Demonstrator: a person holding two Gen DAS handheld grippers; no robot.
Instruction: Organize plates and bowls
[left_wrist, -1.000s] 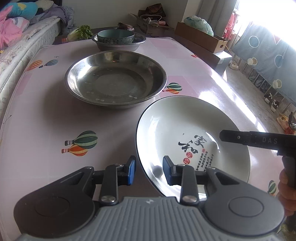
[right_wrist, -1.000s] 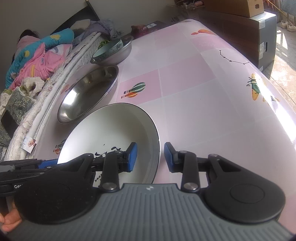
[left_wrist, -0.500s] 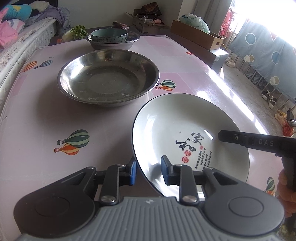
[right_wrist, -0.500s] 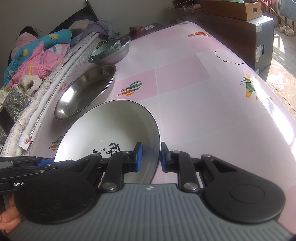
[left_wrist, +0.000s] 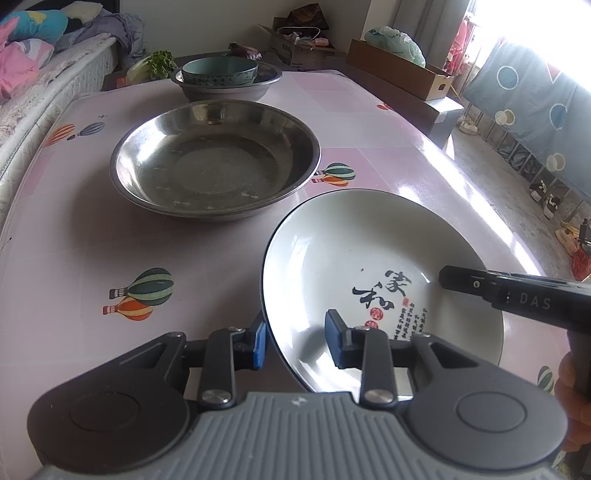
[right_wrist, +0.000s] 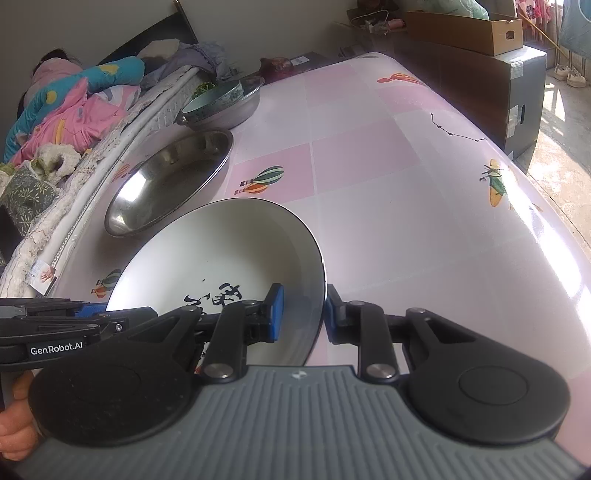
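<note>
Since a second ago both my grippers have closed in around the rim of the white plate (left_wrist: 369, 266), where earlier it lay flat on the table (left_wrist: 74, 229) between open jaws. Now its edge is tilted, the left side raised in the left wrist view.

My left gripper (left_wrist: 295, 341) straddles the plate's near-left rim: one blue pad sits against the dark outer edge, the other stands inside over the glaze. Its jaws have just eased apart a touch with the rim between them, and a gap shows at the inner pad, so I cannot tell whether it truly grips.

My right gripper (right_wrist: 303, 314) has the plate's right rim between narrow jaws. They closed in hard and have just opened slightly; the outer pad lies on the rim, the inner pad close above the inside wall. It looks like a hold, though the fisheye view makes the contact hard to judge.

The plate, white with black brush characters and a red seal, sits at the near end of the pink balloon-print table. Just beyond it lies a wide steel basin (left_wrist: 214, 162), not touching. Further back a teal bowl (left_wrist: 219, 72) rests inside a second steel basin (left_wrist: 225, 90).
</note>
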